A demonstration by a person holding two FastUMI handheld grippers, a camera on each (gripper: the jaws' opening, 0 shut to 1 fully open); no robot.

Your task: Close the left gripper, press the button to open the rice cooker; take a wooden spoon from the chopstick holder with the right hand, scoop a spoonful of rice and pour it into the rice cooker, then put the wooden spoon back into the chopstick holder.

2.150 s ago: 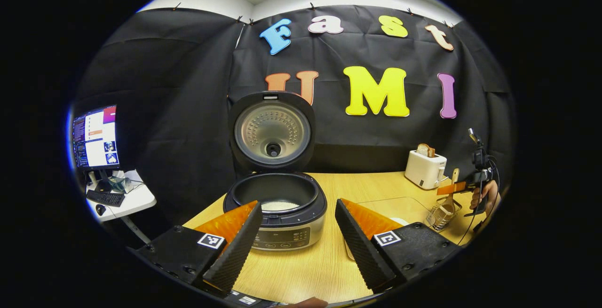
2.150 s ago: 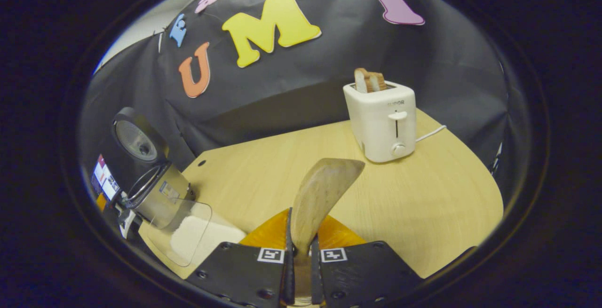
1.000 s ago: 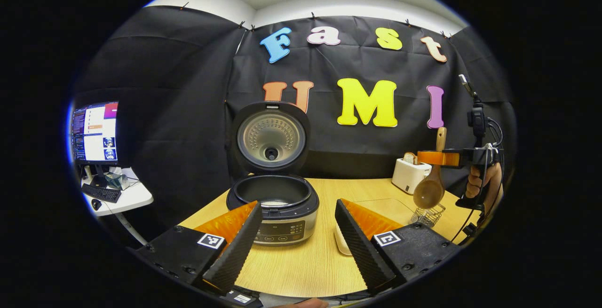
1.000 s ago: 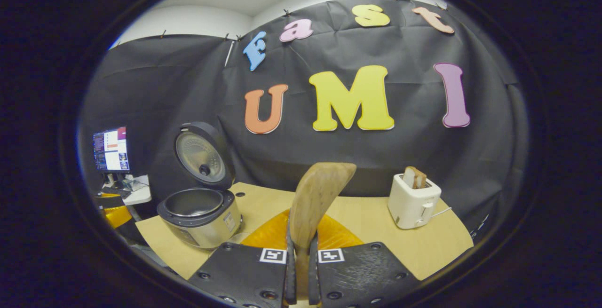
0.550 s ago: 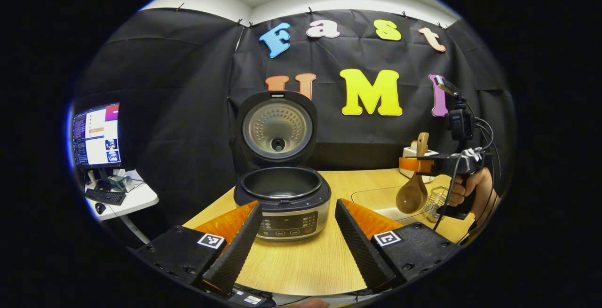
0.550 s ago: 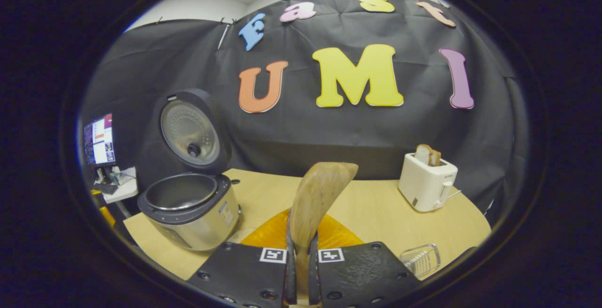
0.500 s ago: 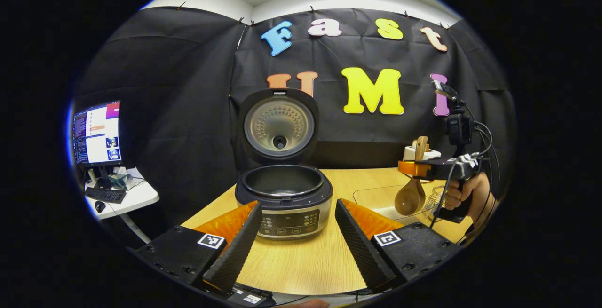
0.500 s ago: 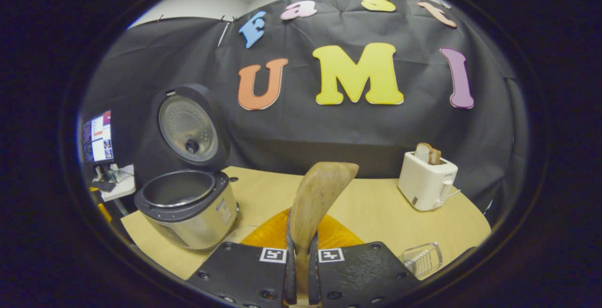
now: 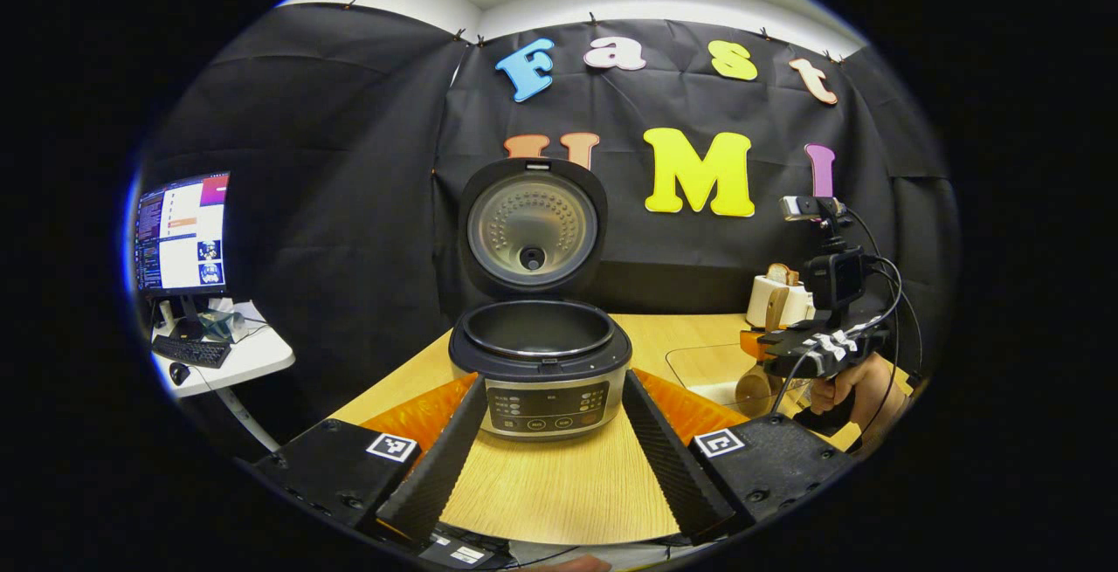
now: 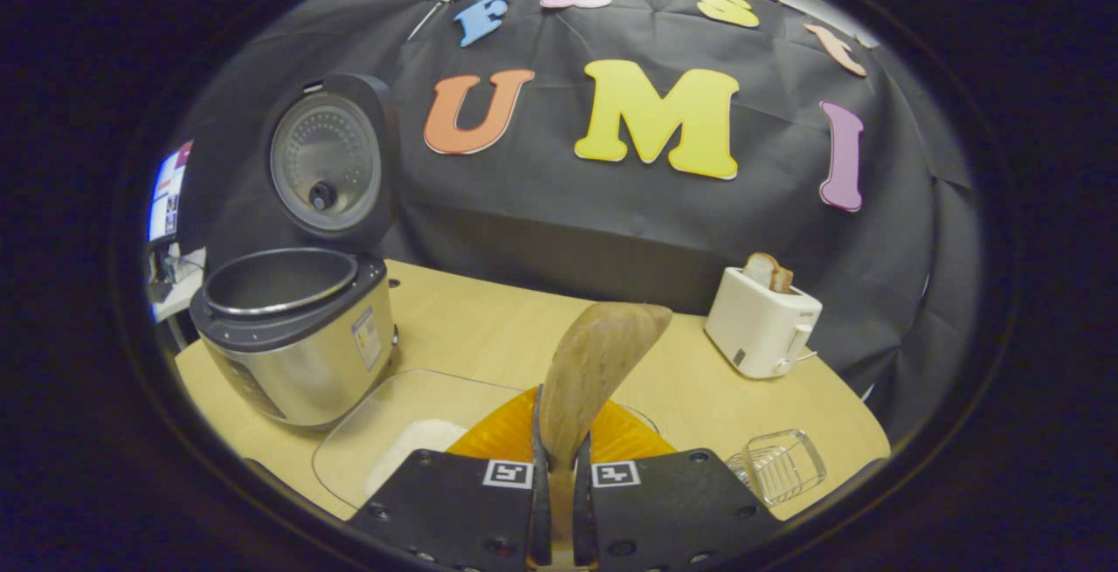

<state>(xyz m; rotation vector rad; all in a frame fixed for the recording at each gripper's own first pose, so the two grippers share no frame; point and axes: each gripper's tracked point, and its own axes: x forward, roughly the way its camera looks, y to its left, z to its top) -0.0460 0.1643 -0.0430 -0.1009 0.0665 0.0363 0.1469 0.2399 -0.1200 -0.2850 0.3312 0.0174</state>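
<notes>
The rice cooker (image 9: 539,368) stands open on the table, its lid (image 9: 533,227) upright. My left gripper (image 9: 552,465) hovers in front of its control panel, open, fingers on either side and holding nothing. My right gripper (image 10: 556,486) is shut on the handle of the wooden spoon (image 10: 596,368). In the left gripper view the right gripper (image 9: 814,347), held by a hand (image 9: 854,384), is at the right with the spoon's bowl (image 9: 753,386) hanging low over the clear rice container (image 9: 703,364). White rice (image 10: 403,458) lies in that container. The wire chopstick holder (image 10: 779,465) stands at the right.
A white toaster (image 10: 762,320) with bread in it stands at the back right of the table (image 10: 489,327). A monitor (image 9: 180,231) and a keyboard sit on a small side desk to the left, off the table.
The right gripper has lifted the spoon out of the chopstick holder, swung left and come down over the rice container. The left gripper has stayed open in front of the cooker.
</notes>
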